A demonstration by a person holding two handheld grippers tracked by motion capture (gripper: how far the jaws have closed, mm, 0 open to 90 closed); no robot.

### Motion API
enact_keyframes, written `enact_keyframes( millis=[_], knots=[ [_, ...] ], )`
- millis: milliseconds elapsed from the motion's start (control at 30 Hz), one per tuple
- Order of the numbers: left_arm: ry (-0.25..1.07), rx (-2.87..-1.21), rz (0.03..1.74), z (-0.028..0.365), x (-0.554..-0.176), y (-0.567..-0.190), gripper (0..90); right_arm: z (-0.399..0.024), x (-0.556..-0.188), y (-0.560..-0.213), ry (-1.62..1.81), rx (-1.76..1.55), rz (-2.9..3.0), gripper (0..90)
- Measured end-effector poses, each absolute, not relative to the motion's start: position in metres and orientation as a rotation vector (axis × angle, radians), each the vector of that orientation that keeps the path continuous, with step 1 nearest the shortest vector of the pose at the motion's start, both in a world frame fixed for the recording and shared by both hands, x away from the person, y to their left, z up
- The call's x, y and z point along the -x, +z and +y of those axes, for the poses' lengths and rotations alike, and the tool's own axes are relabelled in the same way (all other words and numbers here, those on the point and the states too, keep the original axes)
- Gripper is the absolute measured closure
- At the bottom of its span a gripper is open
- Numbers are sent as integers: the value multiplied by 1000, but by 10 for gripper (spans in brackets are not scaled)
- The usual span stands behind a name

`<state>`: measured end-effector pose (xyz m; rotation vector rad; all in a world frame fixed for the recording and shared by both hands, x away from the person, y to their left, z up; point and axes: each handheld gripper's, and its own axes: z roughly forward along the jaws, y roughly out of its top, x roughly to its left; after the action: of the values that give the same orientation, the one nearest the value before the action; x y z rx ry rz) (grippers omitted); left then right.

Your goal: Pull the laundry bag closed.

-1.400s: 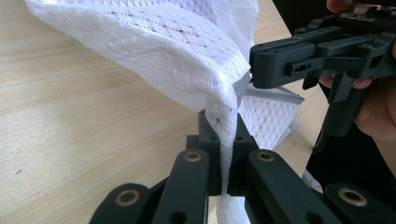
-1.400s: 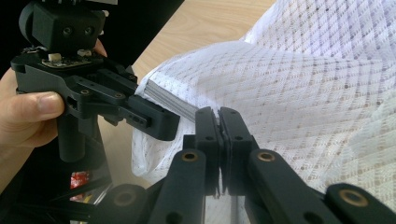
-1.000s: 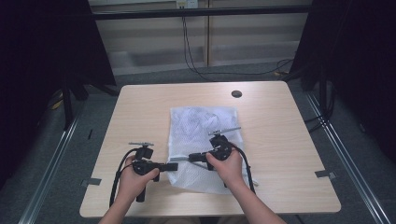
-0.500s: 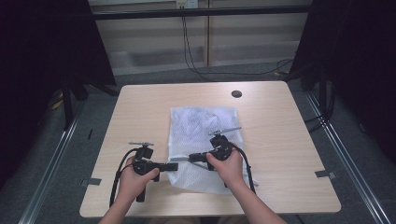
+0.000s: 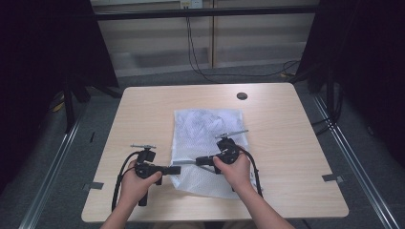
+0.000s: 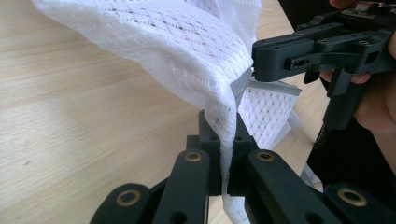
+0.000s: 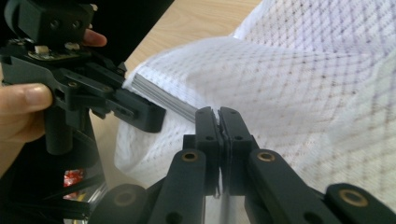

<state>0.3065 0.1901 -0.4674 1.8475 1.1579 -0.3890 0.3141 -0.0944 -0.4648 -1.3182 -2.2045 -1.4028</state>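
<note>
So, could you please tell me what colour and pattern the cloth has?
The cloth is white openwork mesh, clearest in the left gripper view.

High view fixed overhead, facing 12 o'clock down at table (image 5: 143,109).
Gripper views close, facing each other, sharing white mesh cloth (image 6: 187,42).

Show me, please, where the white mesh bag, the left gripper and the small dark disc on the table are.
white mesh bag (image 5: 205,129): high view, on its far flat part.
left gripper (image 5: 175,170): high view, at its jaw tips.
small dark disc (image 5: 242,96): high view, on its centre.
</note>
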Motion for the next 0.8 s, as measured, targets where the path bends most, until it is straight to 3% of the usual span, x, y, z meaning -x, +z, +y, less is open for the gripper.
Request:
enact_keyframes(
  millis=[800],
  knots=[
    [-395, -1839, 1181, 193, -307, -468, 889, -109, -311, -466, -1404, 1345, -2205, 878]
  ],
)
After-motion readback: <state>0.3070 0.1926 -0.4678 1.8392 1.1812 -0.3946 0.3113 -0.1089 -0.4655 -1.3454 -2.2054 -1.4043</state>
